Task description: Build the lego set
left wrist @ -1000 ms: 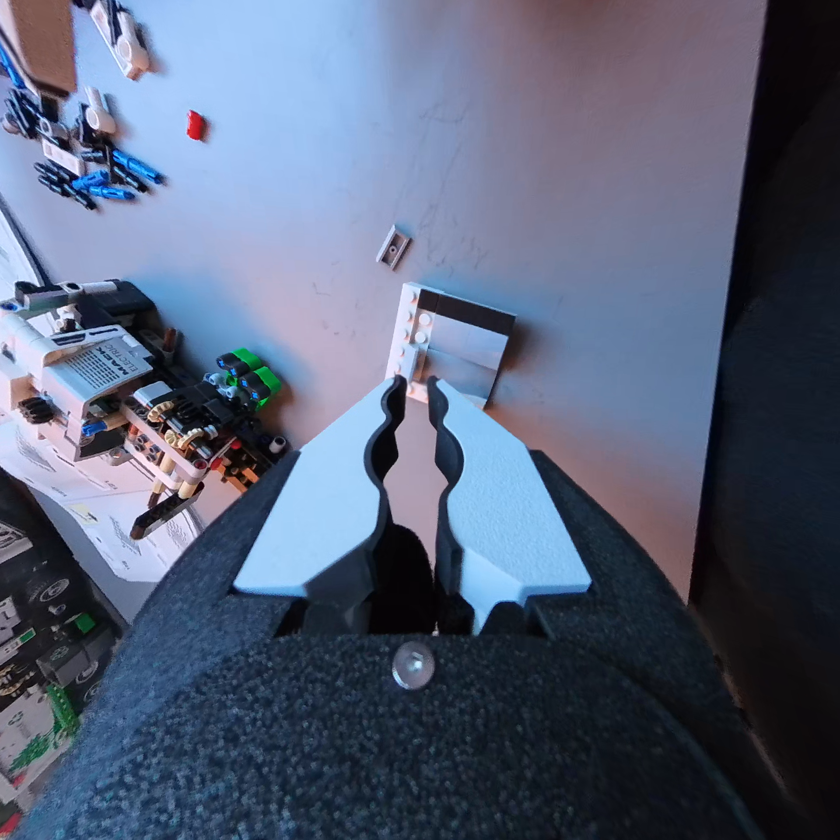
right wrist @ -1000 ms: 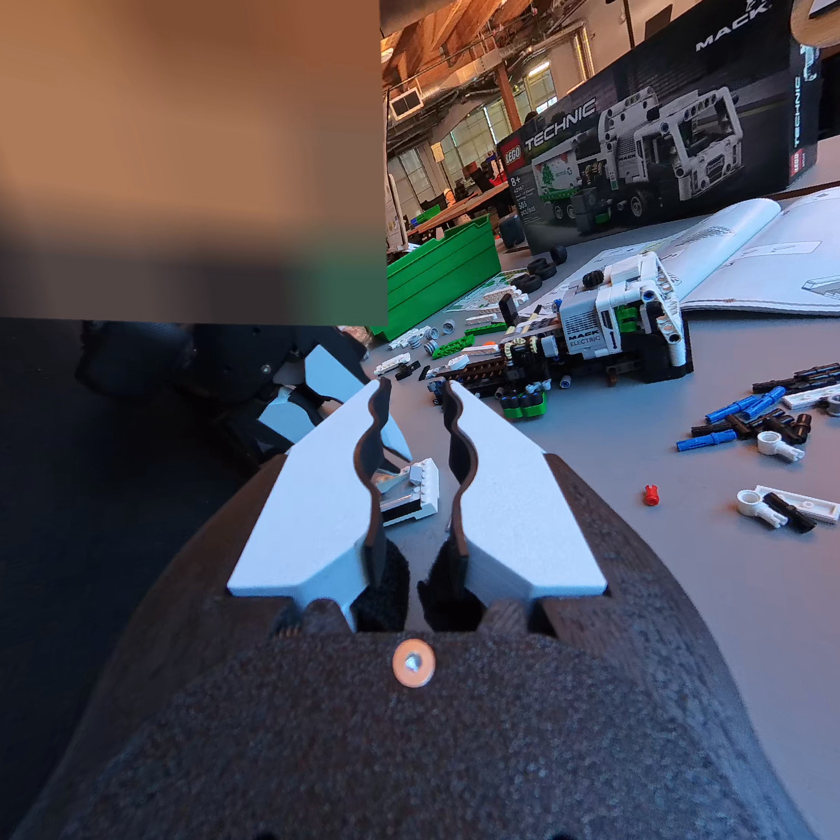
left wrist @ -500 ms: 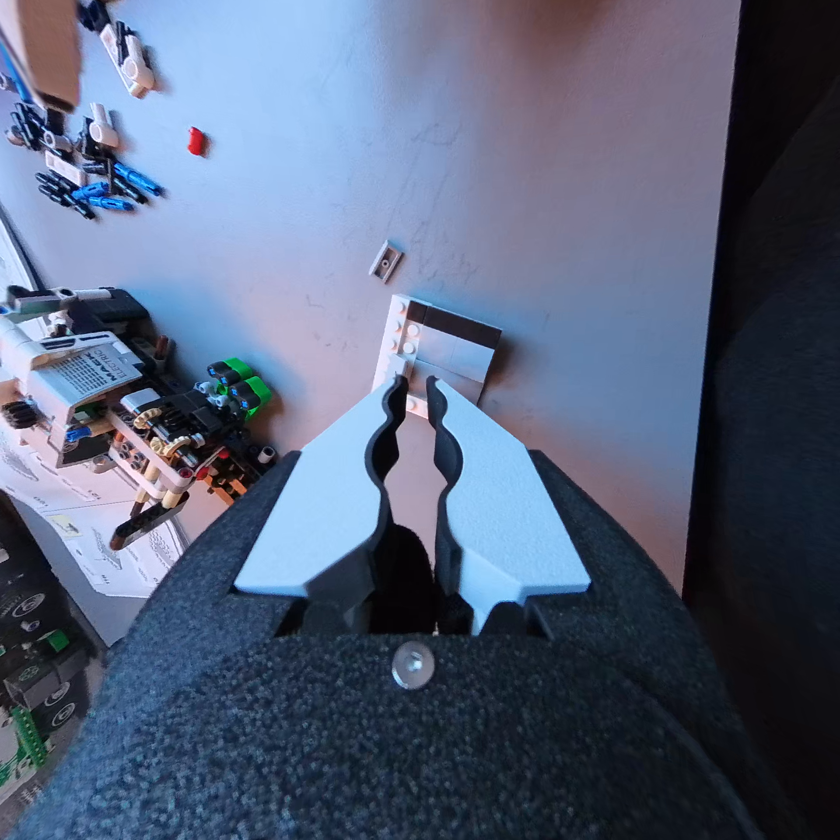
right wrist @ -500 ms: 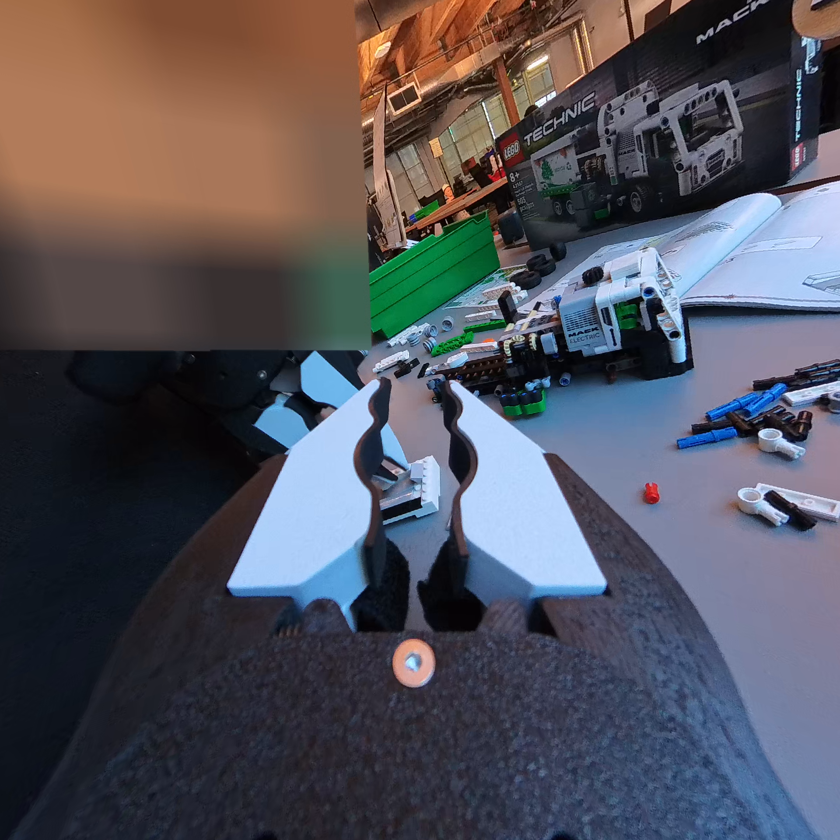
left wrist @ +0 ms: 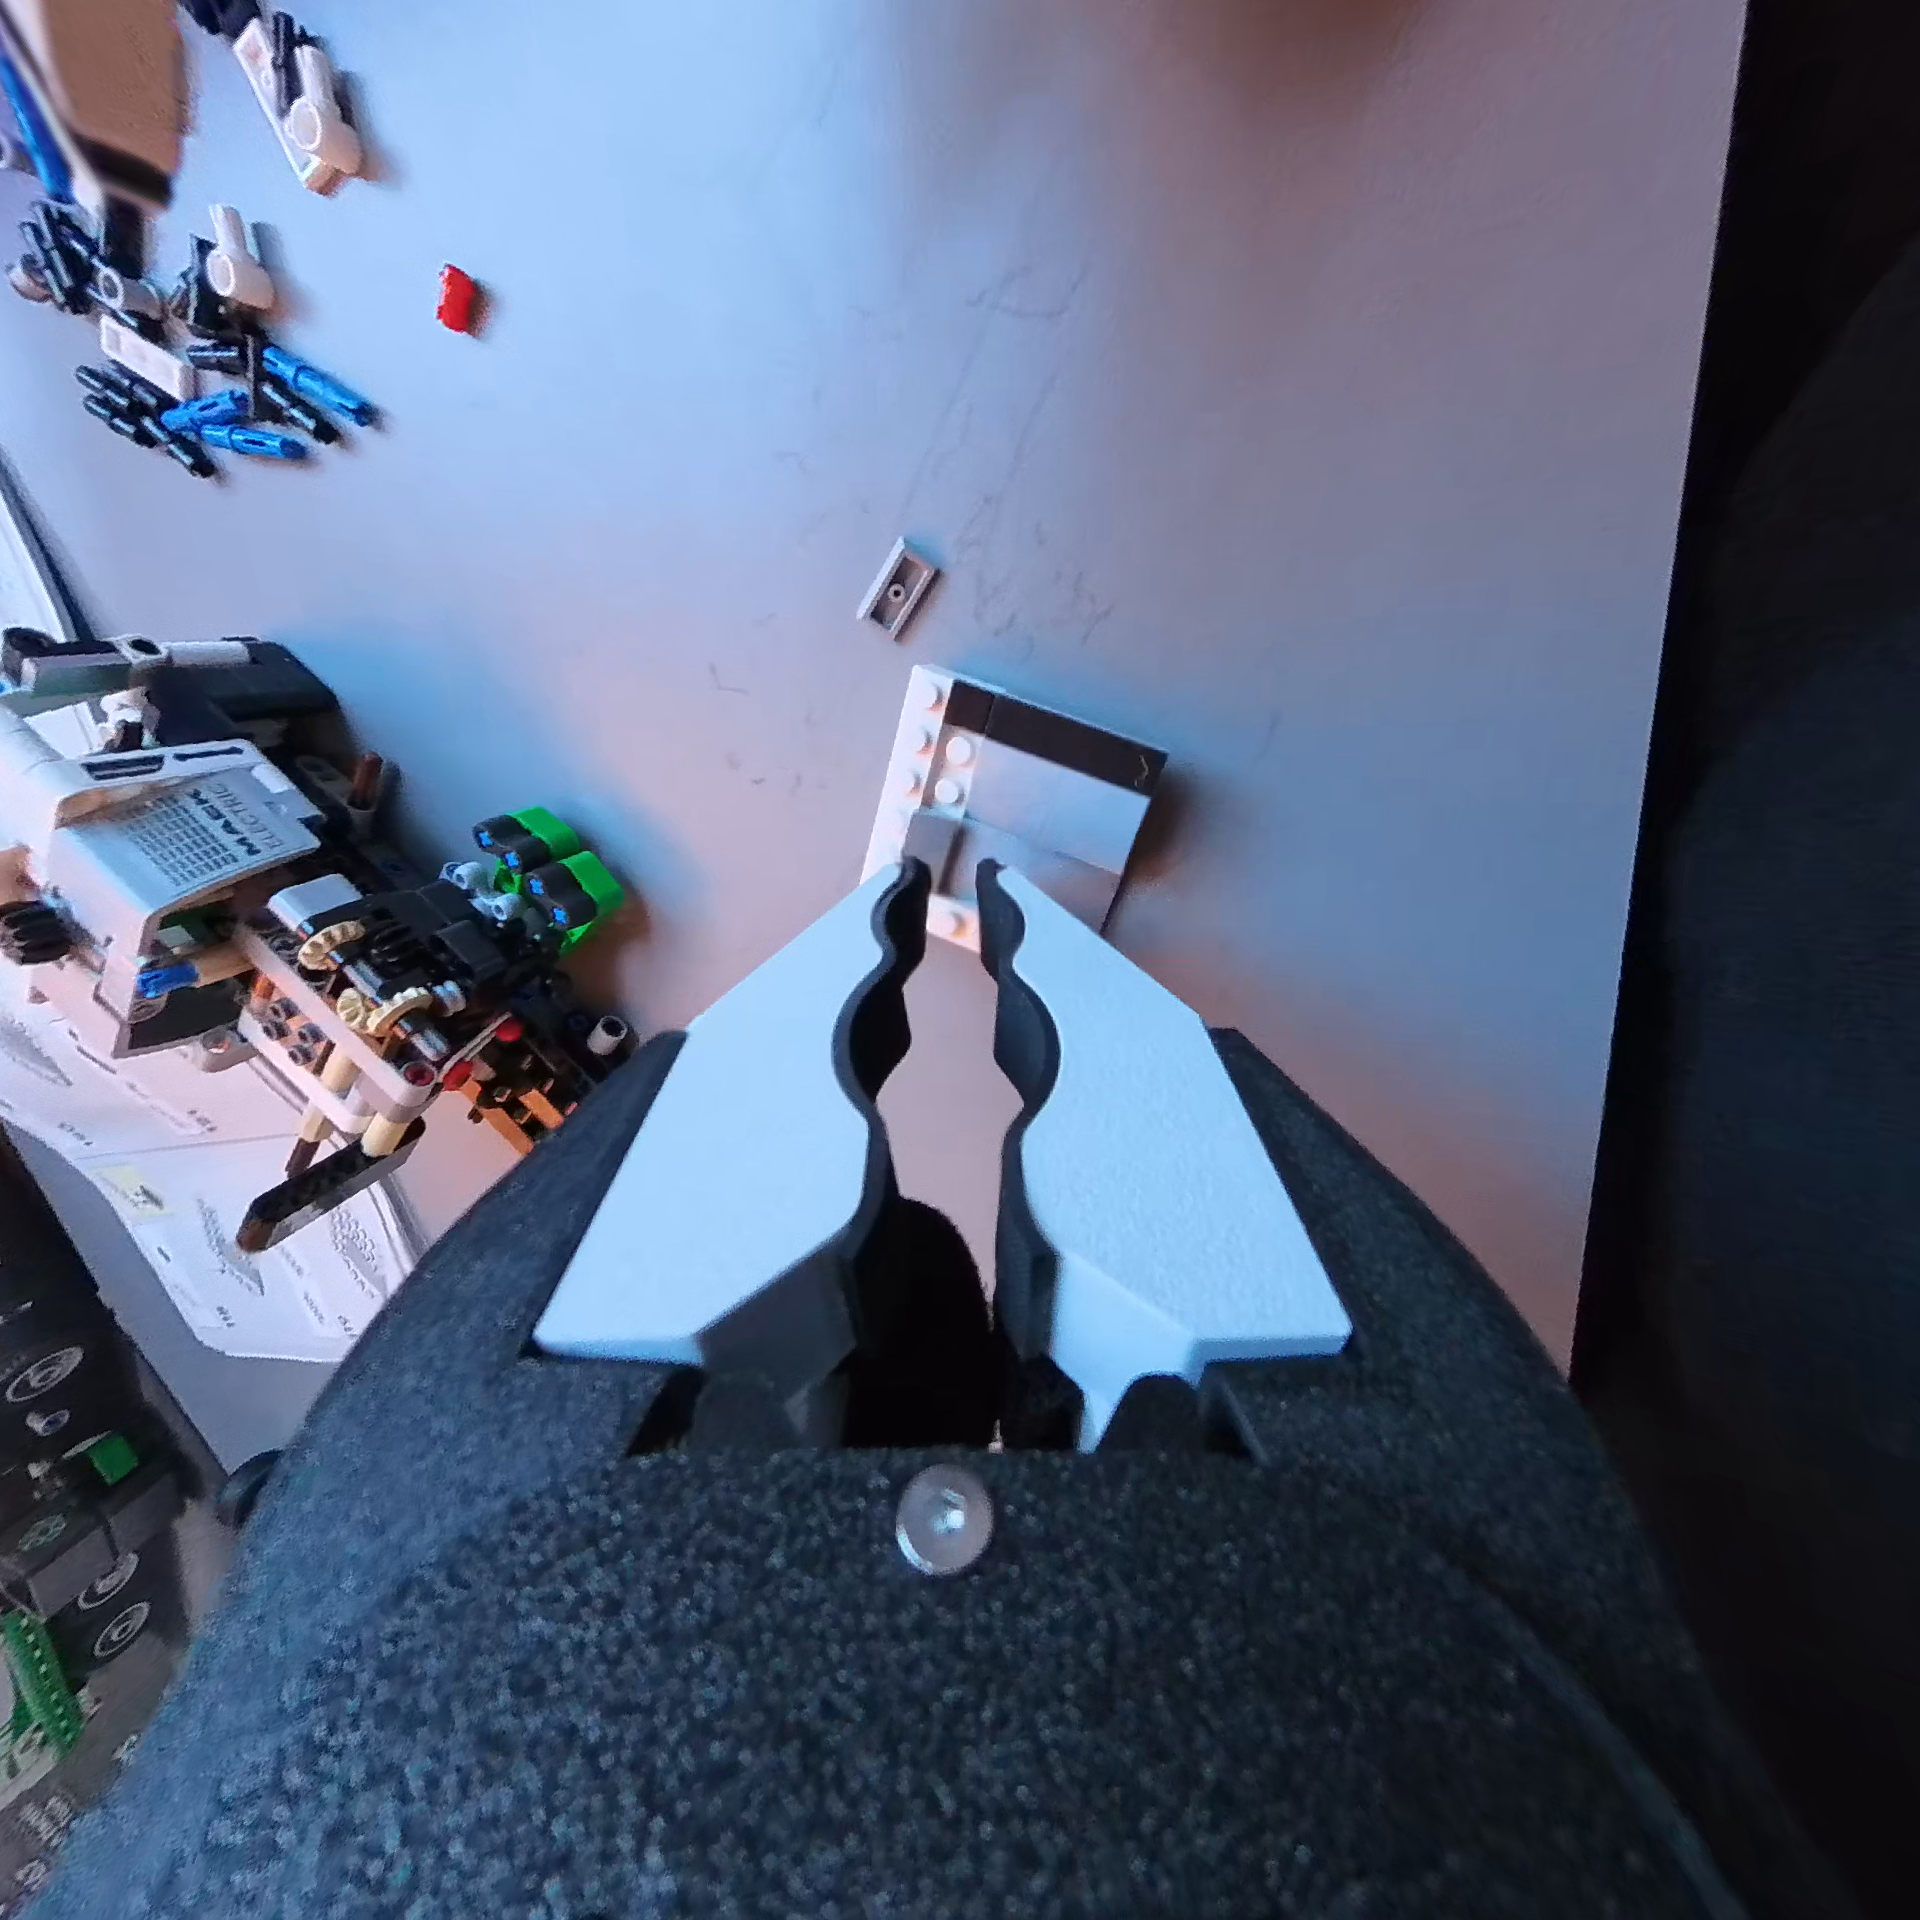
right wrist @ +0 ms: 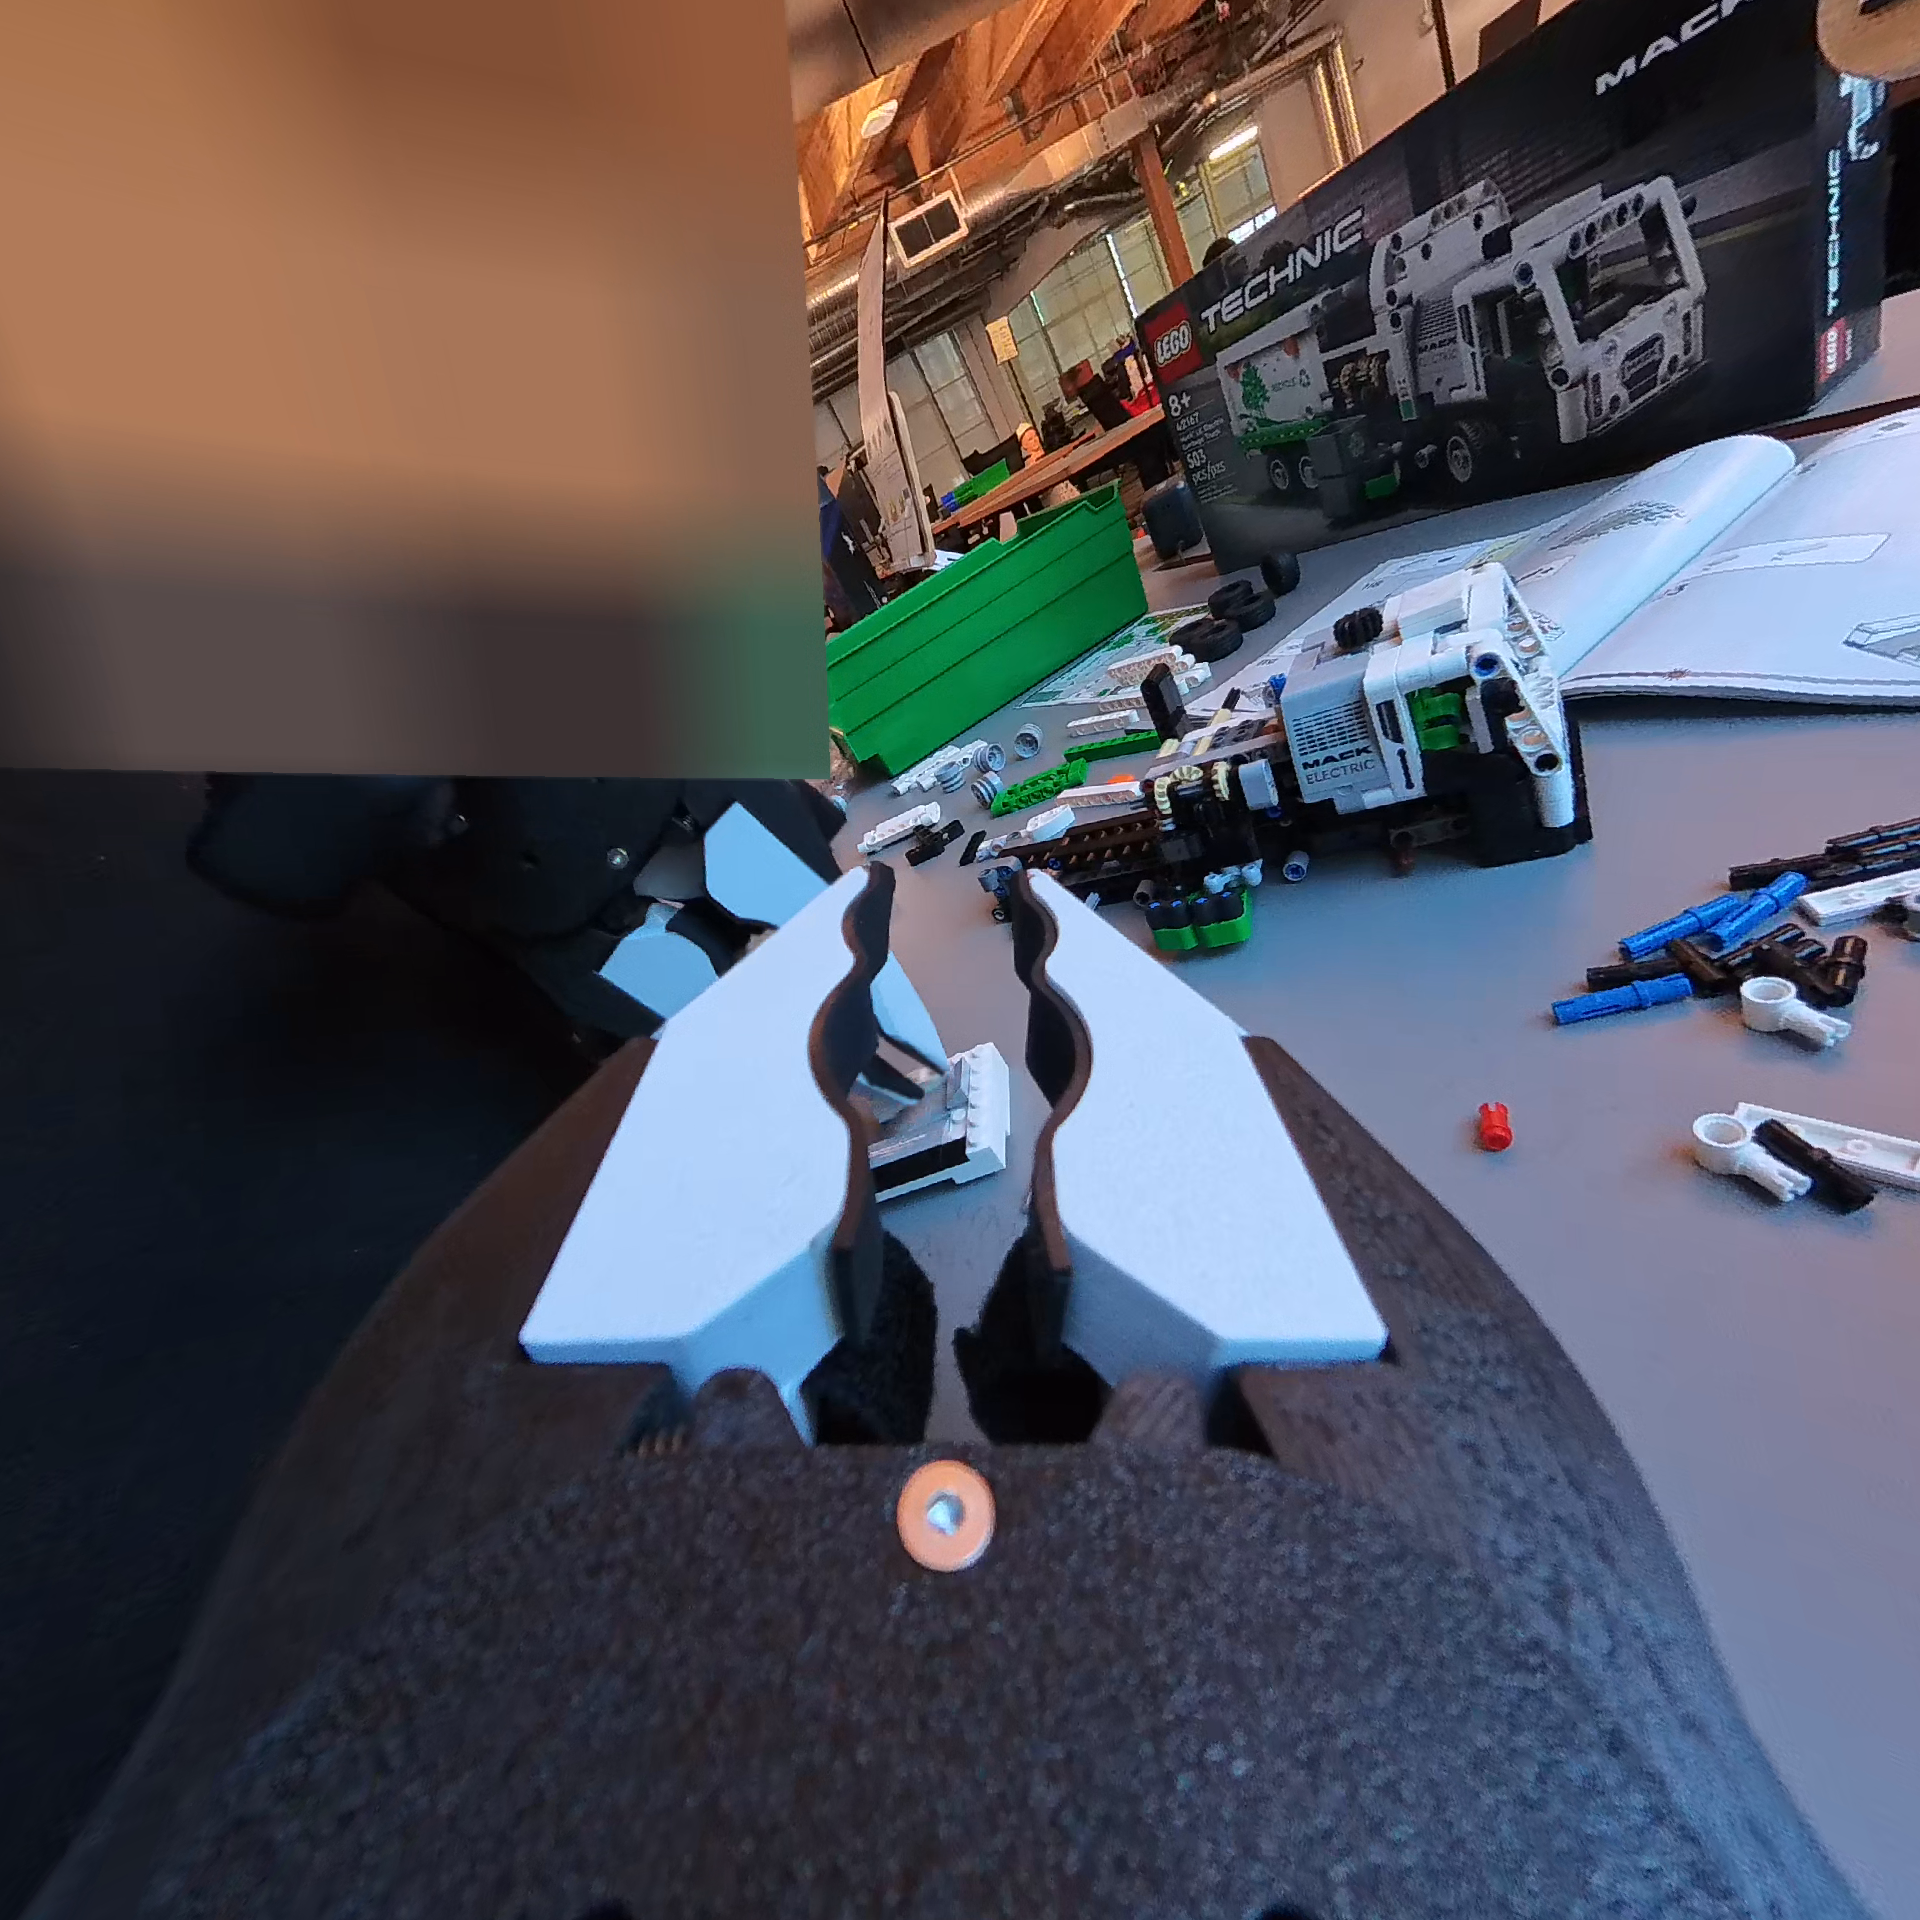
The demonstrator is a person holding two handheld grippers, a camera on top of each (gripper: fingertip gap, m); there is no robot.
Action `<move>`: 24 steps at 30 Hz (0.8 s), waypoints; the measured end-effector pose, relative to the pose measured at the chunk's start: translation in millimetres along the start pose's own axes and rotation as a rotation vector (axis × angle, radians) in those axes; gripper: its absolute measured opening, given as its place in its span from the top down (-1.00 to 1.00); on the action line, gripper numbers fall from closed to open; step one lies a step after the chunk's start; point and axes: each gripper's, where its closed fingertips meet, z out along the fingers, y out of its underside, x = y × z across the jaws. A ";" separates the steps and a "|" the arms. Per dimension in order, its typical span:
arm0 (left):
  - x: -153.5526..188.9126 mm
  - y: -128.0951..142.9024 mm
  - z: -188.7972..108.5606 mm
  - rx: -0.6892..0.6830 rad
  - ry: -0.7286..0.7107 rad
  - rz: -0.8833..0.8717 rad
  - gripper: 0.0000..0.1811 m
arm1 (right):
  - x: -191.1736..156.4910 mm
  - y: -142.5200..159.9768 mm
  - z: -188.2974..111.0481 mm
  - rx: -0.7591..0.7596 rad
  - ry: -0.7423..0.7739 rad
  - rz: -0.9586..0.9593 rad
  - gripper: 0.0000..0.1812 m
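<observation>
White plate assy [left wrist: 1023, 800] just past left gripper [left wrist: 948, 871] tips, jaws slightly apart, empty.

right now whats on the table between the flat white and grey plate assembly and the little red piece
In the left wrist view, one small grey tile lies between the plate assembly and the red piece; the rest is bare table.

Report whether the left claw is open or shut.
Open: the left claw shows table between its tips, poised over the white plate assembly, gripping nothing.

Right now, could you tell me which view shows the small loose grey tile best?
The left wrist view: the grey tile lies unobstructed on the table, just beyond the white plate assembly. I cannot find it in the right wrist view.
</observation>
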 end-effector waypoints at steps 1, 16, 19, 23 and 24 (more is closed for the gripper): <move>-1.6 1.5 -0.9 -0.002 -0.006 -0.003 0.91 | -0.2 0.0 0.0 0.000 -0.002 0.001 0.76; 3.3 18.6 -18.7 0.335 0.073 -0.453 0.70 | -2.2 78.5 27.1 -0.523 0.125 -0.124 0.77; 7.8 18.7 -21.3 0.375 0.056 -0.528 0.69 | -0.3 87.4 34.5 -0.590 0.152 -0.193 0.77; 7.0 23.9 -25.4 0.425 0.024 -0.629 0.70 | 3.5 93.8 42.3 -0.646 0.192 -0.330 0.81; 7.8 24.6 -26.6 0.439 0.026 -0.643 0.71 | 4.6 94.7 42.6 -0.657 0.201 -0.344 0.83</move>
